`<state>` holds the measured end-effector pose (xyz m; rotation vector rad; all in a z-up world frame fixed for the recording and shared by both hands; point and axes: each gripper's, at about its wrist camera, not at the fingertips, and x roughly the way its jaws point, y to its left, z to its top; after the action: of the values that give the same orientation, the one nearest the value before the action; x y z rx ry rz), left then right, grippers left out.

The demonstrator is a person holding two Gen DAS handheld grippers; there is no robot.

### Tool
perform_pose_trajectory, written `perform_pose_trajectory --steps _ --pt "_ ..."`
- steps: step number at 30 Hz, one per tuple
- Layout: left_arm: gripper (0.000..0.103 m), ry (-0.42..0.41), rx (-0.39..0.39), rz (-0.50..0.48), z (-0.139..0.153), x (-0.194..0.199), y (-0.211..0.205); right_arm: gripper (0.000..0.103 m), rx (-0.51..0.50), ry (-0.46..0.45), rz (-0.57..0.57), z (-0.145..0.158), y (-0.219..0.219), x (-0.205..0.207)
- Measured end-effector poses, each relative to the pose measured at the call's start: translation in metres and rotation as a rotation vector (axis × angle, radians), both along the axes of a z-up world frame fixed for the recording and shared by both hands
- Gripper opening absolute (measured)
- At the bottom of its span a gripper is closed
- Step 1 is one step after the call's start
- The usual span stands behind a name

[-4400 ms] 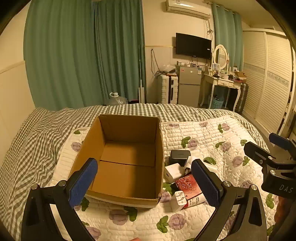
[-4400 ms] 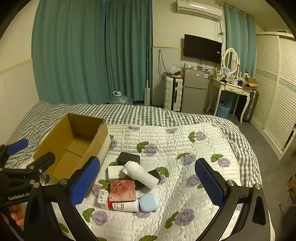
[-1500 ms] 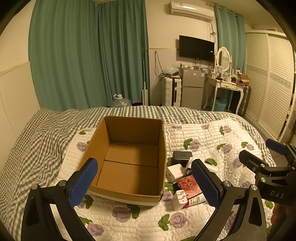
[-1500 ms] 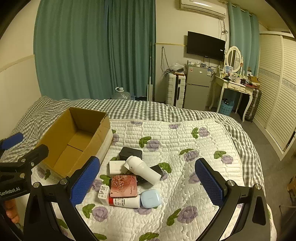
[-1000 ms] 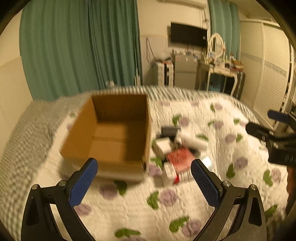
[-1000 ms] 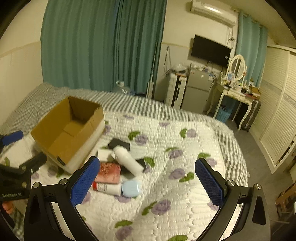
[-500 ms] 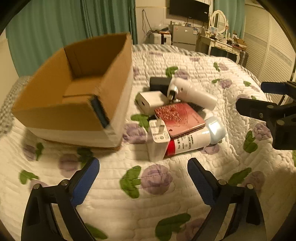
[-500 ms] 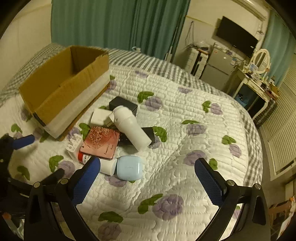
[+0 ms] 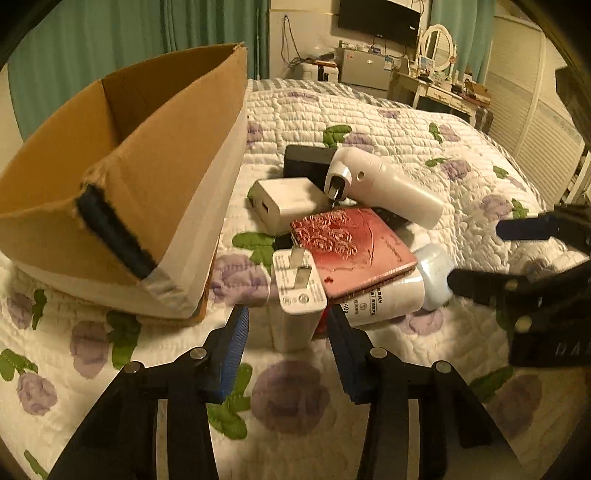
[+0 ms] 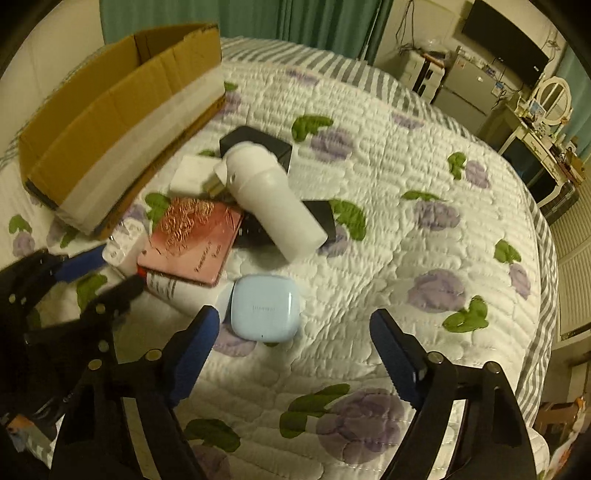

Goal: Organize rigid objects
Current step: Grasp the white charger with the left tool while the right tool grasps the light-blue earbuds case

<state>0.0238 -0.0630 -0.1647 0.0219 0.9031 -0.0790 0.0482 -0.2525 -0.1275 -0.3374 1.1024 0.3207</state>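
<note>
Both grippers parted: left gripper (image 9: 286,332) narrow, straddling white charger (image 9: 295,299), no contact visible; right gripper (image 10: 291,332) wide beside blue earbud case (image 10: 264,308).

A floral quilt (image 9: 406,122) covers the bed; teal curtains (image 9: 207,33) and a wall television (image 9: 378,16) stand behind.

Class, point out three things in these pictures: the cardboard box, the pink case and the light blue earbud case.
cardboard box (image 9: 155,155): left wrist view, on its long outer side wall.
pink case (image 9: 354,247): left wrist view, on its top face.
earbud case (image 10: 264,308): right wrist view, middle of its lid.
</note>
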Motion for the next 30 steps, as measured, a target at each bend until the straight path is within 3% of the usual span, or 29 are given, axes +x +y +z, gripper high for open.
perform_pose_trajectory --steps 1,3,13,21,25,30 --pt "0.034 -0.007 -0.005 -0.001 0.000 0.001 0.000 0.081 -0.005 0.008 0.002 -0.002 0.001 0.000" --pt "0.025 -0.015 0.000 -0.017 0.001 0.001 -0.004 0.080 -0.017 0.022 0.003 -0.006 0.002 0.002" --pt "0.024 -0.034 0.021 -0.002 0.014 -0.022 0.010 0.063 -0.079 0.103 0.053 -0.031 0.018 0.011" --pt "0.024 -0.019 0.018 0.017 0.018 -0.021 0.015 0.053 -0.123 0.113 0.099 -0.043 0.031 0.021" --pt "0.024 -0.023 0.015 0.012 0.022 -0.023 0.016 0.053 -0.133 0.081 0.100 -0.037 0.031 0.013" --pt "0.024 -0.043 0.000 -0.013 0.035 -0.033 0.017 0.053 -0.074 0.005 0.057 -0.005 0.020 -0.006"
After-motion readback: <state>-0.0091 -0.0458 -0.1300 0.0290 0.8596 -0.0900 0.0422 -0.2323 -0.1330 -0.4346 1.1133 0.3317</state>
